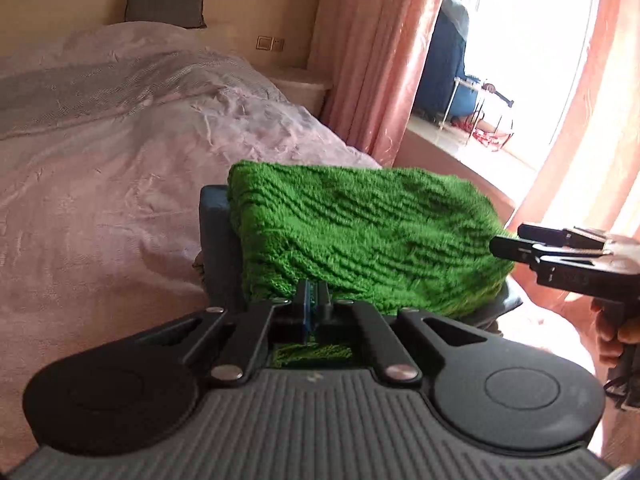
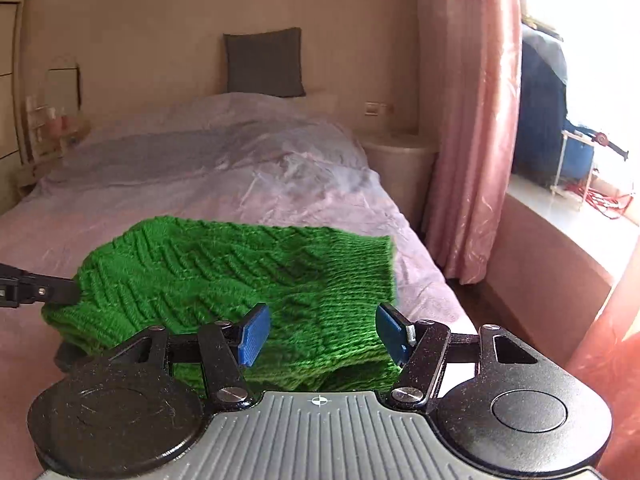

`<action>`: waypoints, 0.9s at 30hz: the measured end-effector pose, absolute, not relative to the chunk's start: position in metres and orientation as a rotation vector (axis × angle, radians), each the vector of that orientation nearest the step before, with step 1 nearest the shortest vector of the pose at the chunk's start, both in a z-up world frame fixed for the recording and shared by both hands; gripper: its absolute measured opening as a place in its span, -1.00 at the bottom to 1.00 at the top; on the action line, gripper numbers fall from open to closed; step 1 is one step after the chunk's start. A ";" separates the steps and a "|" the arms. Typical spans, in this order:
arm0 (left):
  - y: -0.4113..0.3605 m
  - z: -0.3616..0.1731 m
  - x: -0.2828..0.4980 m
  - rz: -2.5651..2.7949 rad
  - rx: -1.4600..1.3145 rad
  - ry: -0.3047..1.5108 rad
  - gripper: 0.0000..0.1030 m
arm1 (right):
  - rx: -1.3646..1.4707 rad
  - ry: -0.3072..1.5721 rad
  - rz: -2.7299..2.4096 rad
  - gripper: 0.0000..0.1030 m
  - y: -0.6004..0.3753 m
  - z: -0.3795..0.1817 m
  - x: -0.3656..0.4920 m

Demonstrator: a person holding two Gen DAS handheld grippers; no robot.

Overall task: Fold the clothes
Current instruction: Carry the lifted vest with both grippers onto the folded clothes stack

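The left wrist view rides low on the left gripper (image 1: 313, 300), looking forward and somewhat down along its fingers, very near a green knitted garment (image 1: 360, 236) filling the centre. The bed (image 1: 100, 184) spreads from 9 to 11 o'clock, the curtain (image 1: 372, 60) and window at 1 to 2 o'clock. The right wrist view sits likewise on the right gripper (image 2: 320, 332), facing the headboard wall at 12 o'clock. Both views share the garment, bed, curtain, grey cushion (image 2: 264, 62), and each sees the other gripper at its edge.

Green knit (image 1: 360, 232) blurred — it hides the bed's (image 1: 100, 200) near edge.
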State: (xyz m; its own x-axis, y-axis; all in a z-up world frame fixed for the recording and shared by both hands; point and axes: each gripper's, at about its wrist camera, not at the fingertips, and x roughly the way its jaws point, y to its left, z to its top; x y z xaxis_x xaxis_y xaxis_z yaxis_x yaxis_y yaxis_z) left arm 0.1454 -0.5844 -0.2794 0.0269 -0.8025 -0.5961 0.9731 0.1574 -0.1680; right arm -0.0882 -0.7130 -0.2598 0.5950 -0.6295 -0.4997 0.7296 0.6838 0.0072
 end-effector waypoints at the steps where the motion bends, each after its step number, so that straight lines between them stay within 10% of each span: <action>1: -0.583 -0.285 0.144 -1.405 0.325 0.650 -1.00 | 0.207 0.504 -0.783 0.20 -0.712 -0.270 -0.084; 13: -0.580 -0.312 0.141 -1.369 0.291 0.580 -0.95 | 0.122 0.553 -0.767 0.12 -0.711 -0.327 -0.075; 27: -0.622 -0.253 0.167 -1.372 0.246 0.567 -0.95 | 0.243 0.441 -0.816 0.11 -0.750 -0.245 -0.060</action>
State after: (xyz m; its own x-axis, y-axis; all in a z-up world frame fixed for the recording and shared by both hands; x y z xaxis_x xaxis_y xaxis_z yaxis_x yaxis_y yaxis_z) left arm 0.1675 -0.6218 -0.2527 0.0913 -0.8520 -0.5155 0.9673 0.1989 -0.1574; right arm -0.0596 -0.7501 -0.2452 0.6020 -0.6467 -0.4684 0.7460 0.6647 0.0411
